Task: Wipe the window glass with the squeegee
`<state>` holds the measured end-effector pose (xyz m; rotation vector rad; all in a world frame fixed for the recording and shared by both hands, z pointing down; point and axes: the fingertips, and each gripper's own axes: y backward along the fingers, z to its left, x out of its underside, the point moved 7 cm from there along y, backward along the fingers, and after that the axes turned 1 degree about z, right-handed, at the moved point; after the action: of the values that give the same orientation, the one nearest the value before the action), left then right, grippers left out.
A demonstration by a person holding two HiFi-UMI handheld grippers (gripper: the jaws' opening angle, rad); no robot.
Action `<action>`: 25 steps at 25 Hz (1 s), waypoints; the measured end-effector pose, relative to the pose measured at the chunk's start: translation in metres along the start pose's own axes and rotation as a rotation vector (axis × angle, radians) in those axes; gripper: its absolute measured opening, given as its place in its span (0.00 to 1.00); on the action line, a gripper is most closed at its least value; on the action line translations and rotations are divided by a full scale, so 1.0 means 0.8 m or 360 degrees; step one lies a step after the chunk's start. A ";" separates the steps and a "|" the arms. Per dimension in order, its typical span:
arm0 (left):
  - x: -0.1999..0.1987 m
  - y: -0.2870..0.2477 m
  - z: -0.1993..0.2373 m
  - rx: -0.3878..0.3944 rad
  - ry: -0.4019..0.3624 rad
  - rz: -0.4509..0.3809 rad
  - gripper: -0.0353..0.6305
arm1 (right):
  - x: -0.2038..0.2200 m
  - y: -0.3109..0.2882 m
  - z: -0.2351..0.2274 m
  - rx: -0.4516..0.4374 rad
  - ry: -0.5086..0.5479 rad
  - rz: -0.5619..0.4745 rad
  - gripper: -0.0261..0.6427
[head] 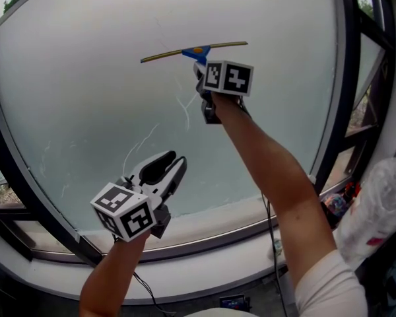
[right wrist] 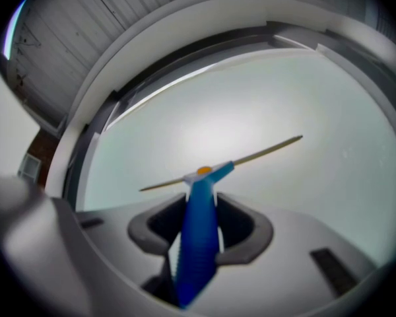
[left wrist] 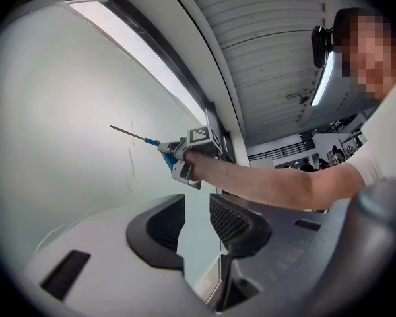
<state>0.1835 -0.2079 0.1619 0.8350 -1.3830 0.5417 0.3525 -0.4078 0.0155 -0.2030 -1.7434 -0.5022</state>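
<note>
A squeegee (head: 197, 51) with a blue handle (right wrist: 198, 240) and a thin yellowish blade (right wrist: 264, 150) lies against the frosted window glass (head: 86, 84). My right gripper (head: 203, 71) is shut on the handle and holds the blade near the upper middle of the pane. The same squeegee (left wrist: 152, 140) and right gripper (left wrist: 185, 157) show in the left gripper view. My left gripper (head: 175, 158) hangs lower left, in front of the glass, open with nothing between its jaws (left wrist: 197, 223). Thin wet streaks (head: 185, 107) run down the glass below the blade.
A dark window frame (head: 346, 78) borders the pane on the right and a pale sill (head: 204, 226) runs beneath it. A white bundle (head: 376, 210) rests at the right edge. A black cable (head: 272, 236) hangs below the right arm.
</note>
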 end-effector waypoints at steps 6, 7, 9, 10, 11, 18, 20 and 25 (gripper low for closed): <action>0.015 -0.002 0.000 0.0005 0.0025 0.0024 0.26 | 0.020 0.008 -0.005 0.0002 0.0016 0.0025 0.27; 0.017 -0.002 0.000 0.0005 0.0033 0.0027 0.26 | 0.023 0.010 -0.006 0.0003 0.0018 0.0030 0.27; 0.021 -0.003 0.000 0.0007 0.0043 0.0030 0.26 | 0.029 0.011 -0.008 0.0005 0.0020 0.0039 0.27; 0.022 -0.003 -0.001 0.0007 0.0048 0.0032 0.26 | 0.031 0.012 -0.008 0.0005 0.0020 0.0042 0.27; 0.023 -0.002 -0.001 0.0007 0.0053 0.0033 0.26 | 0.033 0.013 -0.008 0.0005 0.0019 0.0045 0.27; 0.031 -0.001 -0.001 0.0001 0.0085 0.0043 0.26 | 0.048 0.018 -0.011 0.0012 0.0024 0.0075 0.27; 0.033 -0.001 -0.001 -0.0005 0.0088 0.0051 0.26 | 0.053 0.020 -0.014 0.0014 0.0018 0.0082 0.27; 0.042 -0.002 0.006 -0.0025 0.0099 0.0080 0.26 | 0.065 0.021 -0.019 0.0021 0.0006 0.0110 0.27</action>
<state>0.1861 -0.2173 0.1941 0.7662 -1.3523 0.5903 0.3603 -0.4068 0.0718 -0.2517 -1.7297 -0.4403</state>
